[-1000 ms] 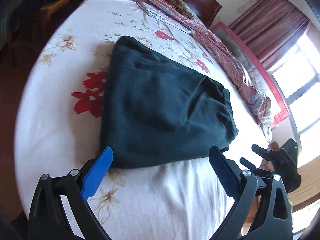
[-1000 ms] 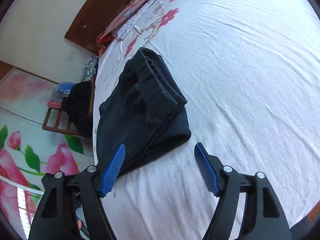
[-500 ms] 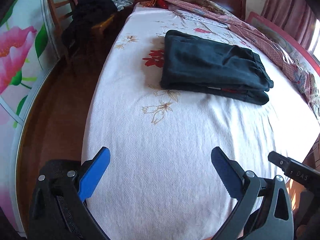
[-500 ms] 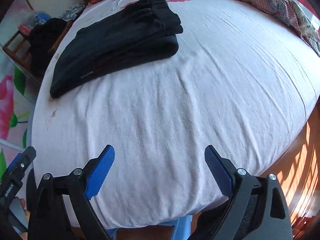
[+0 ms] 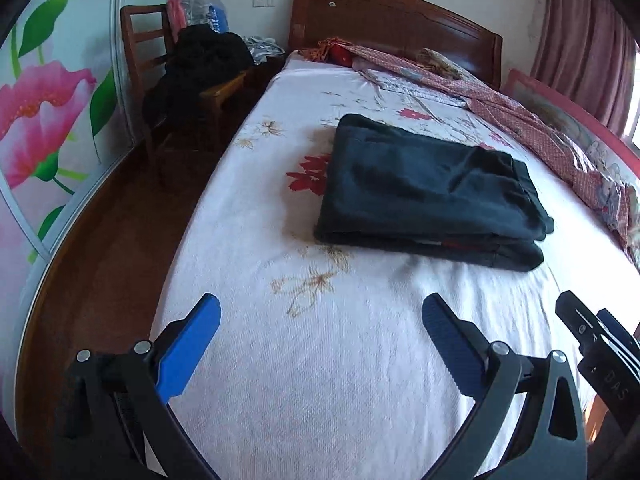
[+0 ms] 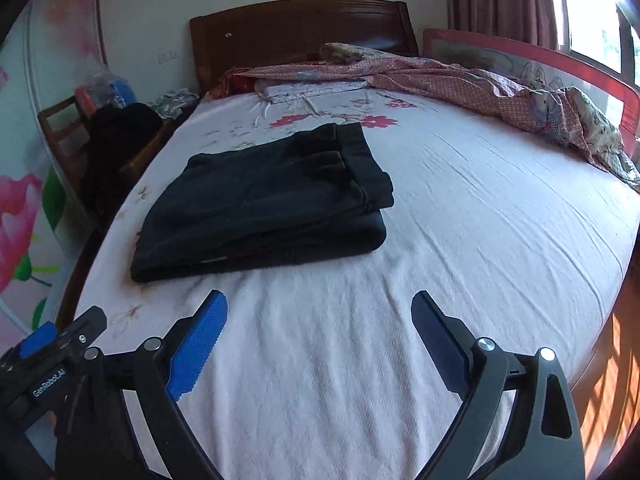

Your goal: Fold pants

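We see a bed (image 5: 320, 360) with a white flower-printed sheet and a wooden headboard (image 5: 392, 20). A red patterned blanket (image 6: 460, 80) lies along its far side. A wooden chair (image 5: 140, 48) piled with dark clothes (image 5: 200, 64) stands beside a flower-painted wall panel (image 5: 36, 112).

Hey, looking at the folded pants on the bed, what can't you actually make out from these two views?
- Underside and inner layers of the pants: hidden by the top fold, both views.
- Red-and-white bit between the layers: too small to identify, left wrist view.
- Chair: its seat is covered by dark clothes.
- Right hand-held gripper: handle cut off by the bottom edge; the left hand-held gripper likewise.
- Bed foot: below both frames.
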### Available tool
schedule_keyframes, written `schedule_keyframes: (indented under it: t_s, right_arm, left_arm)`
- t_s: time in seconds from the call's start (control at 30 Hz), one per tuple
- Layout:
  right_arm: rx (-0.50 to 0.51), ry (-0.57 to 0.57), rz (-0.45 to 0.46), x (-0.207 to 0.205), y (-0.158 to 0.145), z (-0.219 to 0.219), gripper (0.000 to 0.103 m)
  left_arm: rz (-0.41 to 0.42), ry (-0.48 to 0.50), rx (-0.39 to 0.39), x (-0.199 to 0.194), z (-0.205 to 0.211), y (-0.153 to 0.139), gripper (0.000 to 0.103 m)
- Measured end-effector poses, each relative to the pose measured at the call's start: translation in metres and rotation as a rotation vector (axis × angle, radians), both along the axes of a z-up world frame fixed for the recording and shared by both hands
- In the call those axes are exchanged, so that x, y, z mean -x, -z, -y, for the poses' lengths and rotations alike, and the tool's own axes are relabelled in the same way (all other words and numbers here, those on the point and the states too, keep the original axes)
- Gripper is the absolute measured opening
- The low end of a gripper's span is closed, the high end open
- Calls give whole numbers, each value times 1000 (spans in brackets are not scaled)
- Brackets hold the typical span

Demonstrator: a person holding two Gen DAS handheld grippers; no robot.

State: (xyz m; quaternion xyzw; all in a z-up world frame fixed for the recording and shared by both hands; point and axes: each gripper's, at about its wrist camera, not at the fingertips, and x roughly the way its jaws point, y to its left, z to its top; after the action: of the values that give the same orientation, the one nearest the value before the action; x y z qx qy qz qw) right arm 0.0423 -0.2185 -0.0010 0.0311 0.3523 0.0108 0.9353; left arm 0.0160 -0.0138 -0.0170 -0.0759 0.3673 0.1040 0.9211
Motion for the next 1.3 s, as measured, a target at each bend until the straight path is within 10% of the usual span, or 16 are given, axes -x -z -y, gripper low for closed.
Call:
schedule_keyframes:
  t_s: [1.3]
  right_arm:
    - [31, -33, -19, 4, 11, -13, 92]
  left_arm:
    - [-7, 40, -15, 1, 1, 7, 101]
